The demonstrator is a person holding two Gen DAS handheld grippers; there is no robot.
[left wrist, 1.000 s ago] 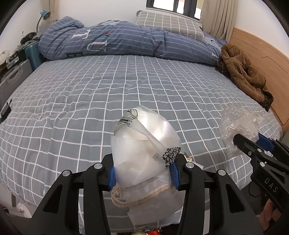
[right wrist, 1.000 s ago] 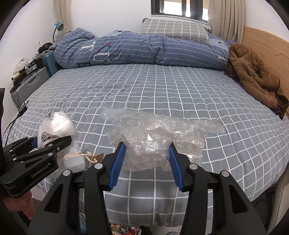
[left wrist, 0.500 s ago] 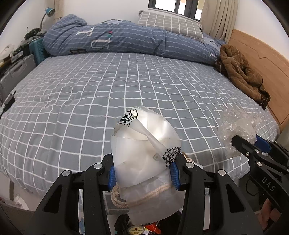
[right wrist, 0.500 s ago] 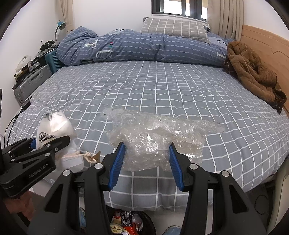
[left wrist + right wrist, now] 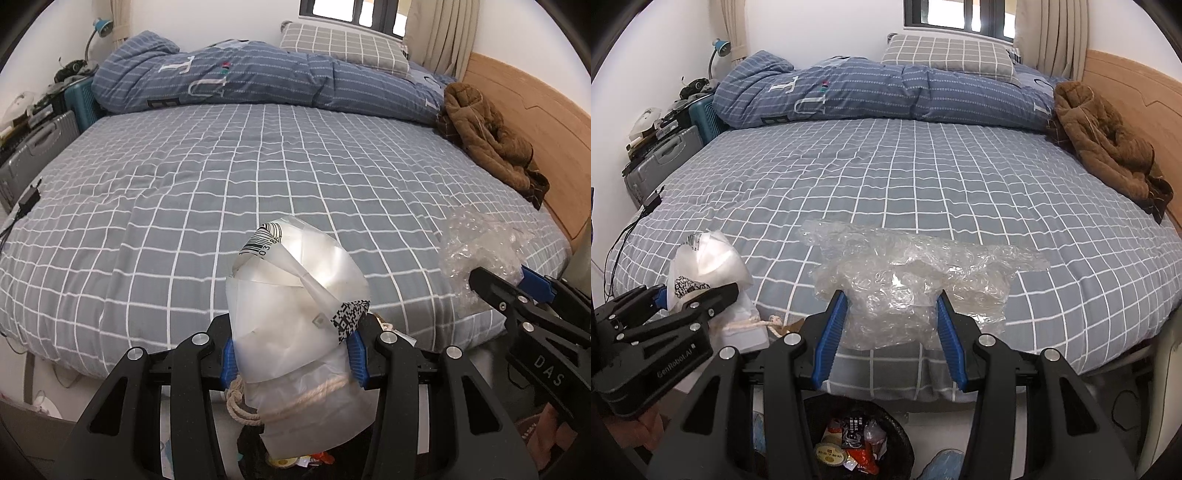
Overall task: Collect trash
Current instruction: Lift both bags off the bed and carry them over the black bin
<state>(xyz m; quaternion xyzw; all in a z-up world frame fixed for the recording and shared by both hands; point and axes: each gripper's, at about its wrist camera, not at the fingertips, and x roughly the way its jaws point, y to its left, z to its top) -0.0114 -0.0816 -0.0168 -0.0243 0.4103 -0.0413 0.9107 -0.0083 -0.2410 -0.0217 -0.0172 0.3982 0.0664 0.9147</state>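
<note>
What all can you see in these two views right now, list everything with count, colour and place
white plastic bag: one, translucent white, with rope cord, in left gripper
bubble wrap: one, clear, in right gripper
trash bin: one, black, on floor below the grippers
bed: one, grey checked sheet
duvet: one, blue, far side of bed
pillow: one, grey checked, behind duvet
jacket: one, brown, by headboard
suitcases: two, grey and teal, left of bed
left gripper: black, blue pads, shut
right gripper: black, blue pads, shut

Bedsheet grey, white grid; duvet blue, striped; jacket brown; tool pads blue.
</note>
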